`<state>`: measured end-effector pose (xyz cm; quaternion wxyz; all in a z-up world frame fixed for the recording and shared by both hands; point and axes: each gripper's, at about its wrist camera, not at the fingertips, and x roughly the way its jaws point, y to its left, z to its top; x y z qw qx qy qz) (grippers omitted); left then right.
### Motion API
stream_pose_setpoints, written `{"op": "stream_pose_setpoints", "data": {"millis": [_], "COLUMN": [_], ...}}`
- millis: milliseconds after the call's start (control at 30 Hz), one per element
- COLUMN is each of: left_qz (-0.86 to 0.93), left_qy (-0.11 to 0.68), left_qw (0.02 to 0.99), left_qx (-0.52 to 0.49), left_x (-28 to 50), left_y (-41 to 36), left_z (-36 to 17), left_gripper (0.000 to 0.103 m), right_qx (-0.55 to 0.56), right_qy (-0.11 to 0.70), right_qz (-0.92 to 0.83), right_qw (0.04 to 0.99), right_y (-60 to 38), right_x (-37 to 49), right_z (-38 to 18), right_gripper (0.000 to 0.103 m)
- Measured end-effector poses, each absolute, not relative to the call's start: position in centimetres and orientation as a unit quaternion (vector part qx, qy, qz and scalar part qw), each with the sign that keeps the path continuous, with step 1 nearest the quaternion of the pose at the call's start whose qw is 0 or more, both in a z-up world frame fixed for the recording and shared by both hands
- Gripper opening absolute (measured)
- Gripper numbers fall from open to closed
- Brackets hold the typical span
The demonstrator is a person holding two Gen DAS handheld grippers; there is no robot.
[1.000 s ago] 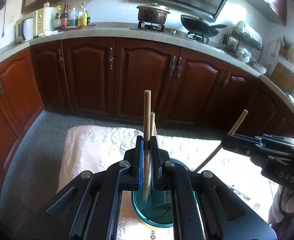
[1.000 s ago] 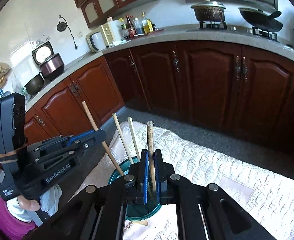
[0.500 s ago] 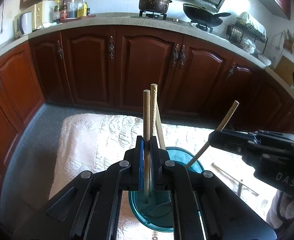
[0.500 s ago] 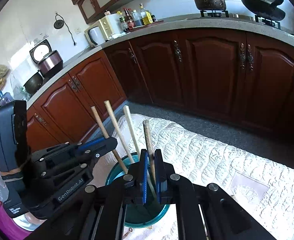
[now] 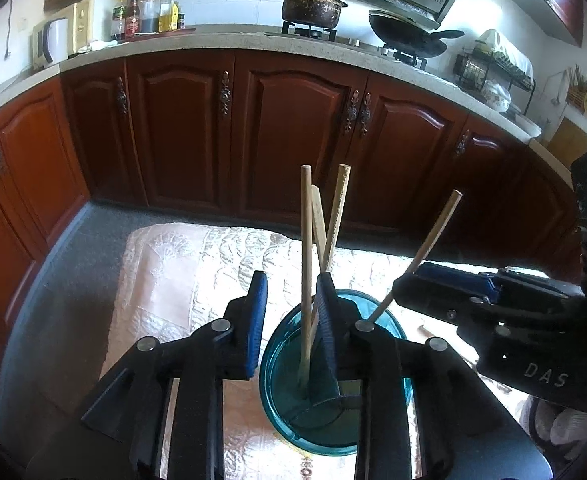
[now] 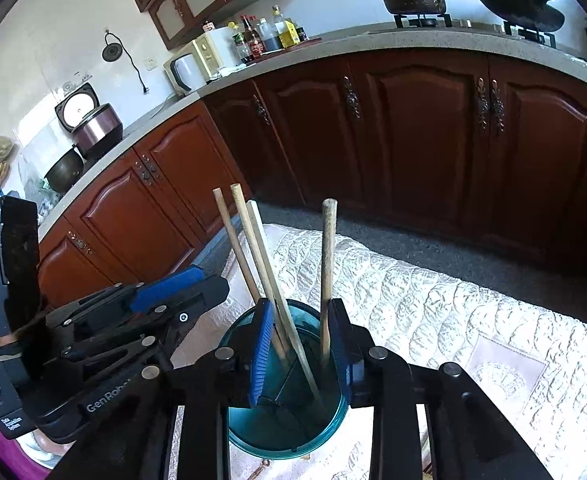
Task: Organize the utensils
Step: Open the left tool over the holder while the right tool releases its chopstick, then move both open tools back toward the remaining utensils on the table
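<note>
Two hand-held grippers over a teal cup (image 5: 335, 380) that stands on a desk w/ a cream quilted cloth (image 5: 181, 280), kitchen cabinets behind. Four wooden chopsticks stand in the cup, tips down, tops fanned out.

Left hand-held gripper (image 5: 291, 320): jaws opening, spread apart. One upright chopstick (image 5: 306, 264) stands between the pads, nearer the right pad, not pinched; it rests in the cup on its own.

Right hand-held gripper (image 6: 303, 348): jaws also opening. A darker chopstick (image 6: 327, 264) stands just inside its right pad, looks let go; three paler sticks lean toward the left pad. From the left wrist view this gripper sits to the right of the cup, one stick crossing its tip.

Step in hand, by my read: release of both sticks into the cup. To do it well: let jaws widen fully before any pull-back, then lift straight back along the fingers, no sideways sweep, so pads don't catch a stick or tip the cup. More utensils may lie on the cloth at right; too blurred to tell.
</note>
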<state>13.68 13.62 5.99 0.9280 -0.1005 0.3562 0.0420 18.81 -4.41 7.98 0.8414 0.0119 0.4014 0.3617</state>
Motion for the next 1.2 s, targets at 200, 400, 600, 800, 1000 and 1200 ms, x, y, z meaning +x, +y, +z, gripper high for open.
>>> {"op": "stream_pose_setpoints", "data": {"millis": [200, 400, 600, 800, 1000, 1200], "left_qz": [0.039, 0.040, 0.036, 0.020, -0.002, -0.023], "left_qy": [0.348, 0.344, 0.331, 0.323, 0.328, 0.345], "left_qw": [0.931, 0.933, 0.940, 0.944, 0.944, 0.938], "left_qx": [-0.099, -0.095, -0.081, -0.060, -0.043, -0.032], "left_x": [12.4, 10.6, 8.3, 6.0, 4.2, 3.3], "left_y": [13.1, 12.3, 10.6, 7.9, 5.1, 2.3], "left_z": [6.6, 6.9, 7.3, 7.4, 6.6, 5.3], "left_gripper": [0.040, 0.043, 0.043, 0.043, 0.043, 0.043], "right_qx": [0.018, 0.039, 0.049, 0.059, 0.049, 0.049], "right_qy": [0.392, 0.371, 0.342, 0.325, 0.321, 0.351], "right_qz": [0.358, 0.338, 0.309, 0.279, 0.231, 0.194], "right_qw": [0.847, 0.864, 0.886, 0.902, 0.917, 0.915], "right_y": [-5.5, -8.0, -11.1, -14.7, -18.2, -21.5], "right_x": [17.5, 15.0, 11.6, 9.0, 7.0, 5.9], "right_z": [8.1, 8.5, 9.1, 9.0, 7.9, 5.9], "right_gripper": [0.028, 0.038, 0.045, 0.051, 0.063, 0.067]}}
